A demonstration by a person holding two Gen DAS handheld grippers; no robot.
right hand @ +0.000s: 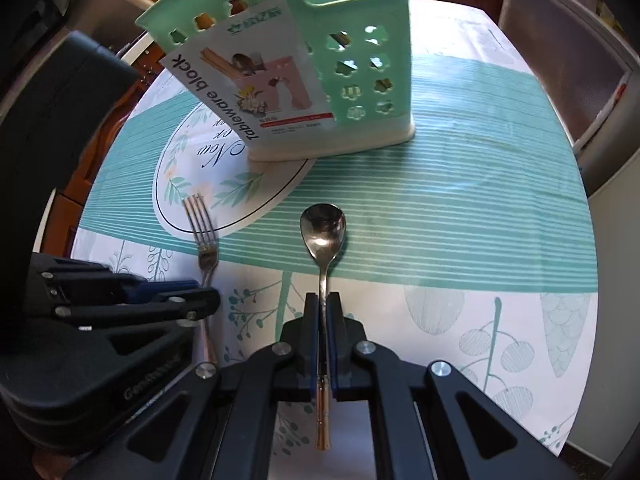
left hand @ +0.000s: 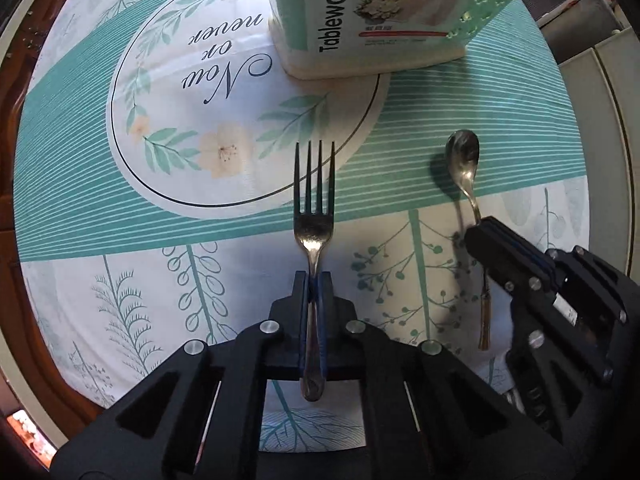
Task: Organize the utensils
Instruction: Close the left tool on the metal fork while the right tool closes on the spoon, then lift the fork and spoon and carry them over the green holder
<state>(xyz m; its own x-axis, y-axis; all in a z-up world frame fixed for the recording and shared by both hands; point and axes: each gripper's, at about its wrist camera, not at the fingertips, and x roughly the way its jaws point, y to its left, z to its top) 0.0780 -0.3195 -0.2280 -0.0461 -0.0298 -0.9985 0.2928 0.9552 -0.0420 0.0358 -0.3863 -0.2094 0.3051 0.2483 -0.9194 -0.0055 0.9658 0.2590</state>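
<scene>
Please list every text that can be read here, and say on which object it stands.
"Tableware block": label on the green utensil holder.
"Now or never": printed on the tablecloth.
"Gen...": embossed on the left gripper body, rest unreadable.
Small label print: too blurred.

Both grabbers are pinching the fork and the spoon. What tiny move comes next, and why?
Probably lift both a little. The left gripper is shut on the fork, the right gripper on the spoon, and the green holder stands upright just beyond them.
</scene>
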